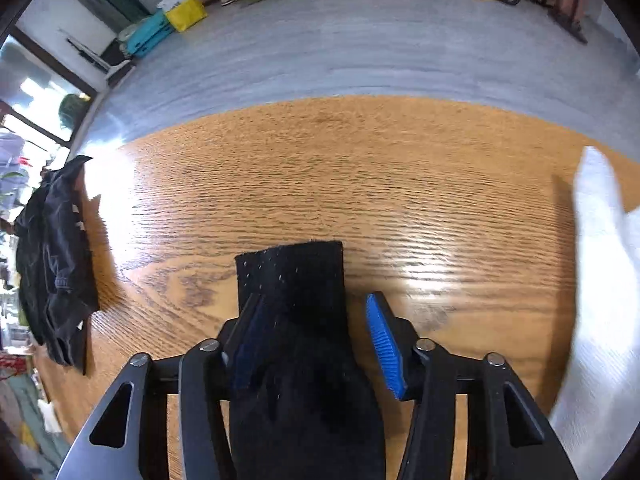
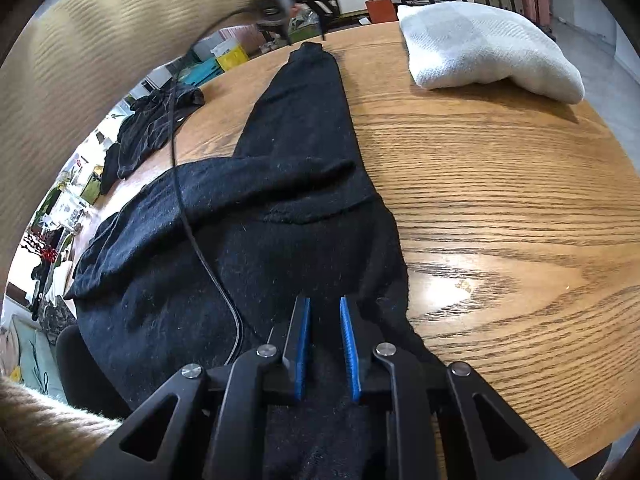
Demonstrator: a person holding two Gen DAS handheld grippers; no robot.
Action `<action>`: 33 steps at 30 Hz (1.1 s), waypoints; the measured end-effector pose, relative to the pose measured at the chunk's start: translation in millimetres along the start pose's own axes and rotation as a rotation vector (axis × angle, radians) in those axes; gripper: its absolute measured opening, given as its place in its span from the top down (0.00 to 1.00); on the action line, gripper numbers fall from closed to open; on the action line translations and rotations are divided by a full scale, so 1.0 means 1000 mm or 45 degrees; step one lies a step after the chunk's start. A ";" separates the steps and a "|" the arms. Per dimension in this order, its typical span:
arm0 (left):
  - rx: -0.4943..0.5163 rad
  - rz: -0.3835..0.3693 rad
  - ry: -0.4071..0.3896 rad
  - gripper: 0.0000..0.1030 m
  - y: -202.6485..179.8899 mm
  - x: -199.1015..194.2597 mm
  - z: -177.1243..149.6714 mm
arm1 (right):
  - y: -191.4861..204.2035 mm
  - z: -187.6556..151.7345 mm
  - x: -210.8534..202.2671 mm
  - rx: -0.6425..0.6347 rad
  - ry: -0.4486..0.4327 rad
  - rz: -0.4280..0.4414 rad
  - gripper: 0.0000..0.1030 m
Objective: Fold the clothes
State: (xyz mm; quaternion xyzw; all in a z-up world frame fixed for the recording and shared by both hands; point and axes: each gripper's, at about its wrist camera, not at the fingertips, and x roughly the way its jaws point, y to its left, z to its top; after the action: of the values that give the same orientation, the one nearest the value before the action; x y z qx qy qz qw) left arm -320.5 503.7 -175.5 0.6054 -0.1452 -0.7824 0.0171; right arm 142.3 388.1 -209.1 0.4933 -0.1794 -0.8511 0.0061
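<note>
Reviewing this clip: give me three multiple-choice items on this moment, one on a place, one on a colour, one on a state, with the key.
1. Where does the folded white towel lie?
A. on the wooden table
B. on the floor
C. on a chair

2. What colour is the garment being folded?
A. red
B. black
C. yellow

3. How does the left gripper stand?
A. shut on nothing
B. open, black cuff between its fingers
C. clamped on the towel

Key: 1 A, towel rests on tabletop; 2 B, cloth is black; 3 B, right pad stands clear of the cuff.
</note>
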 end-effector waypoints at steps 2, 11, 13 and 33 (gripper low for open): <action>-0.020 0.033 -0.049 0.52 -0.001 -0.001 0.003 | 0.002 -0.002 -0.001 -0.017 -0.001 -0.014 0.83; -0.015 -0.052 -0.041 0.93 0.022 -0.013 -0.013 | 0.004 -0.006 -0.002 -0.004 -0.023 -0.033 0.82; -0.040 -0.123 -0.065 0.93 0.036 -0.029 -0.020 | 0.004 -0.007 -0.002 0.007 -0.031 -0.034 0.83; -0.163 -0.595 -0.429 0.93 0.362 -0.204 -0.357 | 0.028 -0.011 -0.046 0.138 -0.074 -0.276 0.36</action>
State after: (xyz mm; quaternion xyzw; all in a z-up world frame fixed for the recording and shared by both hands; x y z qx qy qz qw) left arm 19.6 124.3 25.9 0.4818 0.0472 -0.8621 -0.1498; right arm 170.4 367.5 -167.0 0.4845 -0.1709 -0.8498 -0.1179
